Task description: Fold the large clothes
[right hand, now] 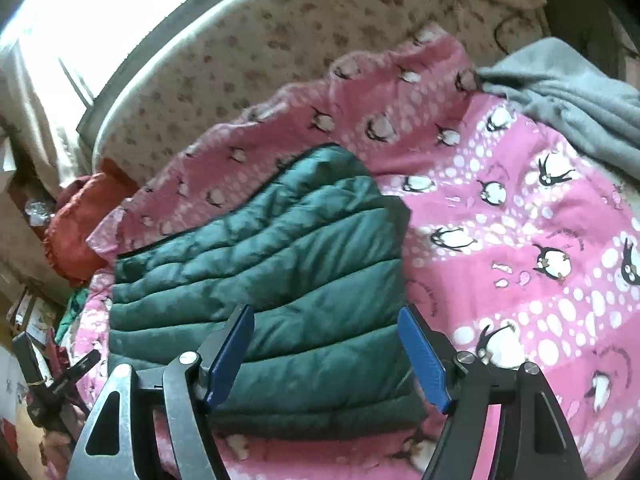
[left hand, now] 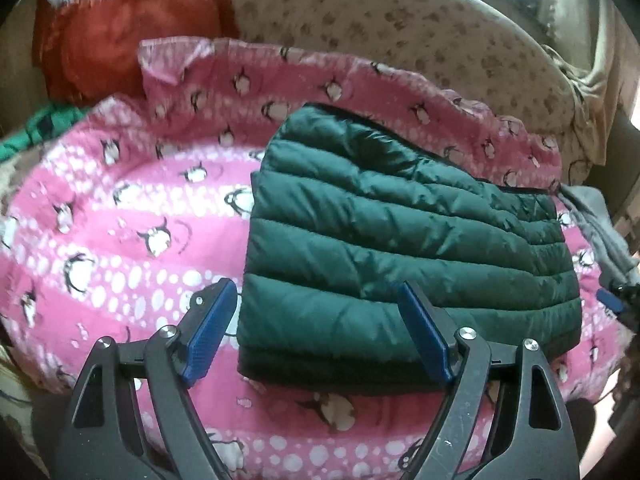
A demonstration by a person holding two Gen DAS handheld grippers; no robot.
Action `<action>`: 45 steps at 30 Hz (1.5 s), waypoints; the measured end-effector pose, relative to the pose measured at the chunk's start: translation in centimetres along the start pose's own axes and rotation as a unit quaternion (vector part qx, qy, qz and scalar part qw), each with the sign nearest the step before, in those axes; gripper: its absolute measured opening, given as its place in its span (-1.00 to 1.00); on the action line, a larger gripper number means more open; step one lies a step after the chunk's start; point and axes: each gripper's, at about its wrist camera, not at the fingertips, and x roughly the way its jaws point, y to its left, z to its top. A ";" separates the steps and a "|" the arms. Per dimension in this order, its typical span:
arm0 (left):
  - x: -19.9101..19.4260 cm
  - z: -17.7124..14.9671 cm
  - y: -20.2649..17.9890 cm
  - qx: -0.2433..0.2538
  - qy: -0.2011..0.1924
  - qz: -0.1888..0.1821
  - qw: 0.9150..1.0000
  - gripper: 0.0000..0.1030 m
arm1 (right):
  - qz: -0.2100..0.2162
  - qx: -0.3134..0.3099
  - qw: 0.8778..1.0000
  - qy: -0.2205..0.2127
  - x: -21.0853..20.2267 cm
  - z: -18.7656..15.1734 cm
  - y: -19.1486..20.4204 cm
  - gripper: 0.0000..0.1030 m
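Observation:
A dark green quilted puffer jacket (left hand: 404,248) lies folded into a thick rectangle on a pink penguin-print blanket (left hand: 120,220). It also shows in the right wrist view (right hand: 280,280). My left gripper (left hand: 316,300) is open and empty, hovering above the jacket's near left corner. My right gripper (right hand: 326,320) is open and empty above the jacket's near right edge. The right gripper's blue tip (left hand: 610,300) shows at the right edge of the left wrist view.
A red cushion (left hand: 128,40) lies at the back left. A grey garment (right hand: 576,96) lies on the blanket at the right. A beige patterned mattress (left hand: 380,28) runs behind the blanket (right hand: 520,220). A green cloth (left hand: 32,136) peeks out at the left.

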 end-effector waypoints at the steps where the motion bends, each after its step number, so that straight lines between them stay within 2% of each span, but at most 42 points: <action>1: -0.2 -0.2 -0.5 0.006 -0.002 0.007 1.000 0.61 | 0.002 -0.004 1.000 -0.001 -0.4 -0.5 0.6 0.40; 4: -0.6 -0.8 -1.7 0.018 -0.005 0.025 1.000 0.61 | 0.010 -0.020 1.000 -0.003 -0.9 -2.0 2.7 0.40; 10: -1.7 -1.8 -2.9 0.022 -0.017 0.025 0.999 0.61 | 0.018 -0.062 0.998 -0.012 -0.7 -4.9 6.4 0.40; 15: -2.6 -2.3 -3.5 0.033 -0.037 0.041 0.998 0.61 | 0.022 -0.092 0.995 -0.019 -0.5 -6.2 8.9 0.40; 25: -2.9 -3.4 -4.6 0.064 -0.048 0.088 0.993 0.61 | 0.015 -0.147 0.989 -0.014 0.1 -8.0 12.5 0.40; 33: -2.9 -3.7 -4.6 0.055 -0.046 0.072 0.995 0.61 | 0.001 -0.161 0.986 -0.030 -0.4 -8.3 13.0 0.40; 45: -2.8 -3.9 -4.7 0.049 -0.047 0.060 0.996 0.61 | -0.006 -0.161 0.987 -0.029 0.2 -8.5 13.3 0.41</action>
